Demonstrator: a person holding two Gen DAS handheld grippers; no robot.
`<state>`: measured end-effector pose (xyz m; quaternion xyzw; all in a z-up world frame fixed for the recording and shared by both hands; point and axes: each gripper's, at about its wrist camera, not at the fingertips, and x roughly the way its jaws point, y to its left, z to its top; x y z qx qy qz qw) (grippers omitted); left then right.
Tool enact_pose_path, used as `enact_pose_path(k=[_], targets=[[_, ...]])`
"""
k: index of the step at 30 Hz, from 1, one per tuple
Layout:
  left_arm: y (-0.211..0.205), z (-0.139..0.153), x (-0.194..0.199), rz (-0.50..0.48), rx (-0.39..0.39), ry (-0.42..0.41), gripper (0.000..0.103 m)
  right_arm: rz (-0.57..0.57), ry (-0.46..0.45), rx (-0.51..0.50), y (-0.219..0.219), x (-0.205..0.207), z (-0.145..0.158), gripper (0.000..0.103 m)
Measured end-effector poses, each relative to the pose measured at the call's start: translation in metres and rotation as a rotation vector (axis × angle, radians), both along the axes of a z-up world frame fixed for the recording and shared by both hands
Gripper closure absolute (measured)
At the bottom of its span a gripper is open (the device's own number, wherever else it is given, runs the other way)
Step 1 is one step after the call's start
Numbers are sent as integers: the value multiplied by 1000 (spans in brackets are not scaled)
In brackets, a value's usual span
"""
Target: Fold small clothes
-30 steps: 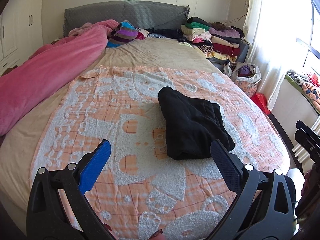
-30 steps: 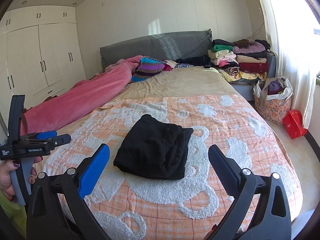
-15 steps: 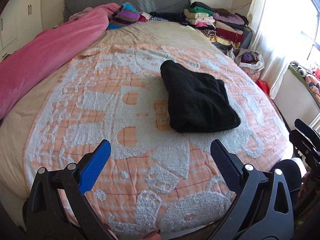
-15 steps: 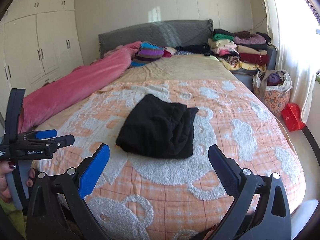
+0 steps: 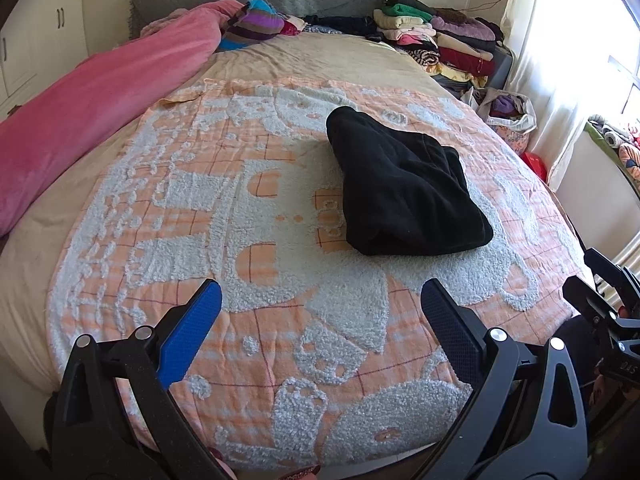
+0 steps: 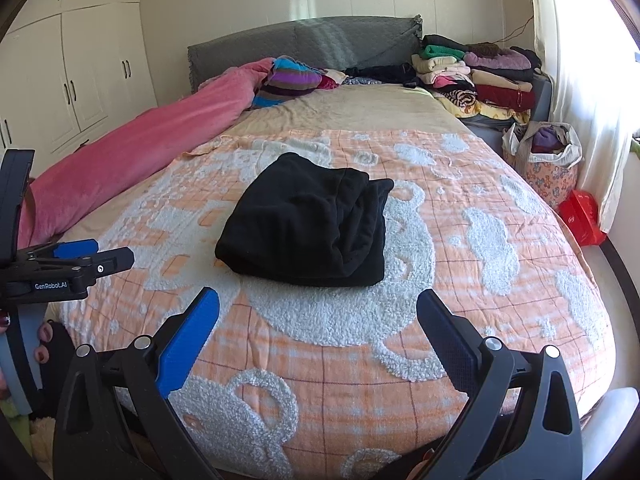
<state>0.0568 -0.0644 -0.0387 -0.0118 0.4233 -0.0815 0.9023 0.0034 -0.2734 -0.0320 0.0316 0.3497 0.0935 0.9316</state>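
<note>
Both cams dipped lower vs earlier, folded black fleece garment [image 6: 308, 222] unmoved, left gripper [image 5: 320, 304] wide, "GenRobot.AI" label, right gripper [image 6: 318, 310] wide, both empty

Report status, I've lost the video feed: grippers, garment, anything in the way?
Left gripper open, empty. Right gripper open, empty. Black garment folded on the blanket, untouched. Nothing in the way.

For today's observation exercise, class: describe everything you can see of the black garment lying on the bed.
The black garment is a soft, fleecy-looking piece, plain with no print visible. It lies folded into a thick, roughly rectangular bundle, with layered edges and creases bunched along its right side and a rounded fold nearest the camera. It rests flat near the middle of the orange and white blanket, touching only that. Neither claw holds it.
</note>
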Motion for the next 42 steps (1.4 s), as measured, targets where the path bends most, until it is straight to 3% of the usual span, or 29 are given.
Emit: enact_pose_path(k=[42], targets=[[4, 6, -1, 15, 28, -9, 9, 0, 6, 3, 3, 0, 1, 4]])
